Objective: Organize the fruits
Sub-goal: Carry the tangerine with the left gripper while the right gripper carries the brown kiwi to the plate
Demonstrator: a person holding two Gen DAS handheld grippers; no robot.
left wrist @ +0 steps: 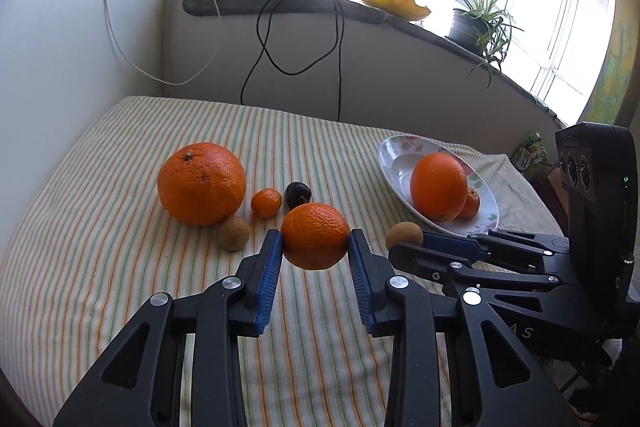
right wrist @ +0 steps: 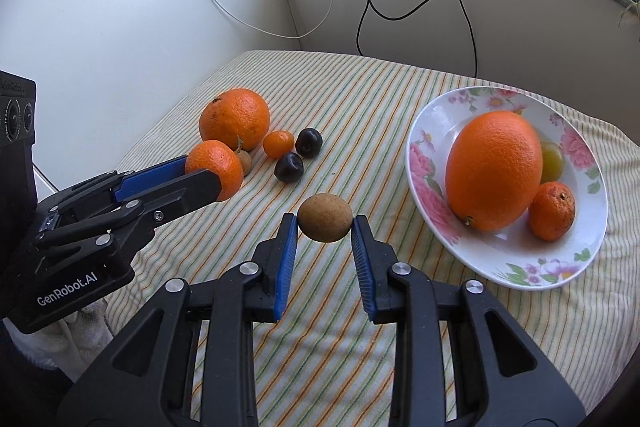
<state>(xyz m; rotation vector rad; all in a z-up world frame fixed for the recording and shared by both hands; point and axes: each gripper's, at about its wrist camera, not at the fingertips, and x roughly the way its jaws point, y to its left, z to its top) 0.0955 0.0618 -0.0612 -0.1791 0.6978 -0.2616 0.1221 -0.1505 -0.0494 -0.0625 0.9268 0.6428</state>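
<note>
Both claws are loaded right now. The left gripper (left wrist: pixel 316 239) is pinching a mandarin (left wrist: pixel 315 235) between its blue pads, dead centre of the left wrist view and lifted a bit off the striped cloth (left wrist: pixel 120 267), judging by the shadow under it. The right gripper (right wrist: pixel 325 223) is clamped on a small brown fruit (right wrist: pixel 325 223) — a longan or similar, can't say for sure — sitting just below the middle of the right wrist frame.

Left on the cloth in the upper-left part of the right view: a big orange (right wrist: pixel 235 118), a tiny mandarin (right wrist: pixel 279 143), two dark plums (right wrist: pixel 309 142) and another brown fruit (right wrist: pixel 244 161) half hidden behind the held mandarin. The flowered plate (right wrist: pixel 516 267) sits at the right of that frame and already holds a large orange (right wrist: pixel 494 171), a small mandarin (right wrist: pixel 552 211) and a greenish fruit (right wrist: pixel 553 159) tucked behind.

So I'd say it's mid-task, carry stage: two fruits picked, neither dropped off yet. Next move is probably swinging the brown one right over the plate rim and lowering it into the free white patch at the front before letting go — round fruit will roll, so release low. Left claw follows once the right clears out.
</note>
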